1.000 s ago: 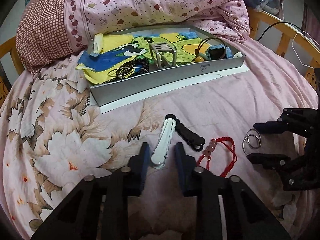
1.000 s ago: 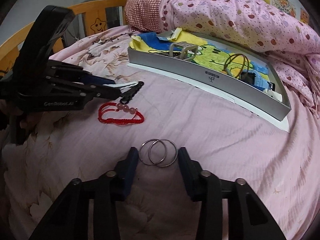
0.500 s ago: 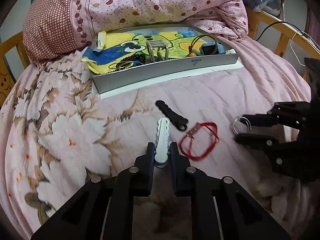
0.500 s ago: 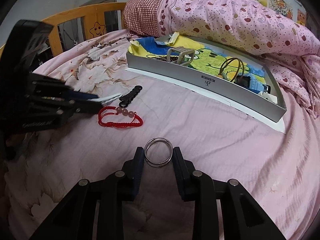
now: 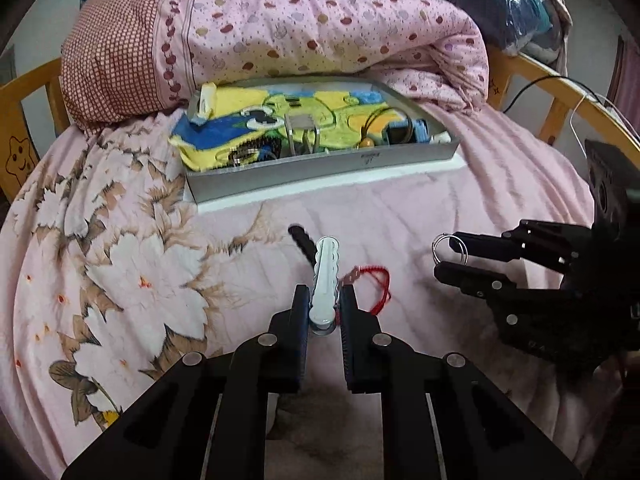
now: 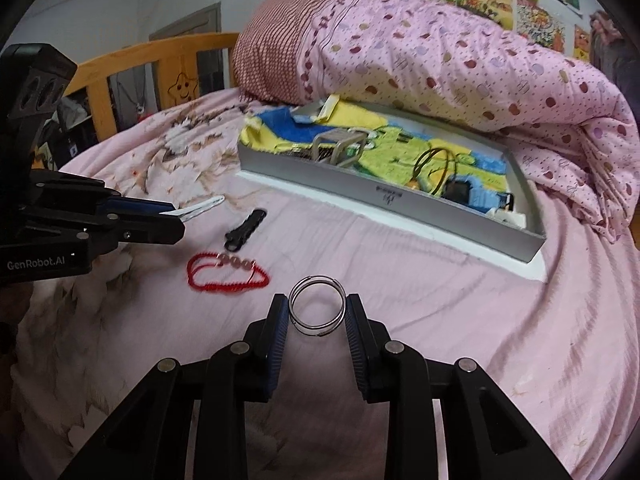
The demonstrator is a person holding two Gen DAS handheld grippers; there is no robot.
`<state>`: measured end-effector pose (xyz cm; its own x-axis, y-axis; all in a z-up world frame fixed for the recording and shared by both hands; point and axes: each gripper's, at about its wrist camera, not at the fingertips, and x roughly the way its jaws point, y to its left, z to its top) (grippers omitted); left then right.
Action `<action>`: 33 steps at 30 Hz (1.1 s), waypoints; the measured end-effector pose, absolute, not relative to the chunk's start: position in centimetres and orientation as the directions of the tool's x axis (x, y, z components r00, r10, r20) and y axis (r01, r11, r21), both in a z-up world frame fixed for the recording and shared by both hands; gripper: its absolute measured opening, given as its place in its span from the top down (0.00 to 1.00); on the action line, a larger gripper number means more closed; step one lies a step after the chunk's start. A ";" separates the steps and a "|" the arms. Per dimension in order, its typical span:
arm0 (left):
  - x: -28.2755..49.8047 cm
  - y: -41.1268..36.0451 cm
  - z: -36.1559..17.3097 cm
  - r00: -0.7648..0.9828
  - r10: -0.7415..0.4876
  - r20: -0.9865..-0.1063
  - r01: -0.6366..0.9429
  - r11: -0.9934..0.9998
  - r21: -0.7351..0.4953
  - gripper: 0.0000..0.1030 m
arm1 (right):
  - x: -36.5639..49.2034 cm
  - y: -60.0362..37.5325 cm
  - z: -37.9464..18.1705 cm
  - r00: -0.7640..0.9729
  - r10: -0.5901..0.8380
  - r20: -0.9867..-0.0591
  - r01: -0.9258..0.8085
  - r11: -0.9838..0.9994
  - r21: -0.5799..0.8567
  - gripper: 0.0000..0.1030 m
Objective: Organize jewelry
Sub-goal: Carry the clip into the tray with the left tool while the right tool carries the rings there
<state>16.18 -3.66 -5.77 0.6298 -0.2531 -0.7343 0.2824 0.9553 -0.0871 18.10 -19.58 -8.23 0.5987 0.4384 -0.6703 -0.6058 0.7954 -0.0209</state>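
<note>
My left gripper [image 5: 324, 304] is shut on a white wavy hair clip [image 5: 326, 276], lifted above the pink bedsheet; the same clip [image 6: 202, 209] sticks out of the left gripper [image 6: 176, 220] in the right wrist view. My right gripper [image 6: 317, 312] is shut on a pair of silver rings [image 6: 318, 311], also held by the right gripper [image 5: 440, 258] as silver rings [image 5: 450, 247] in the left wrist view. A black hair clip [image 6: 245, 230] and a red cord bracelet with pink beads [image 6: 226, 272] lie on the sheet. The grey tray [image 5: 320, 170] stands behind, with a cartoon cloth and several pieces inside.
A rolled pink spotted quilt [image 5: 300, 28] lies right behind the tray. A wooden bed rail [image 6: 160, 60] runs along the far side, and another rail [image 5: 560, 84] with a black cable runs at the right. The floral sheet [image 5: 100, 260] spreads to the left.
My left gripper shut on the white clip and lifted it off the sheet, away from the black clip. My right gripper shut on the two rings and raised them slightly.
</note>
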 end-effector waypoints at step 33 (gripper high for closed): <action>31.1 -0.1 -6.7 0.635 -0.227 -0.738 0.128 0.973 -0.189 0.88 | 33.4 -17.6 -8.5 0.612 0.439 -0.658 -0.471 0.870 0.142 0.73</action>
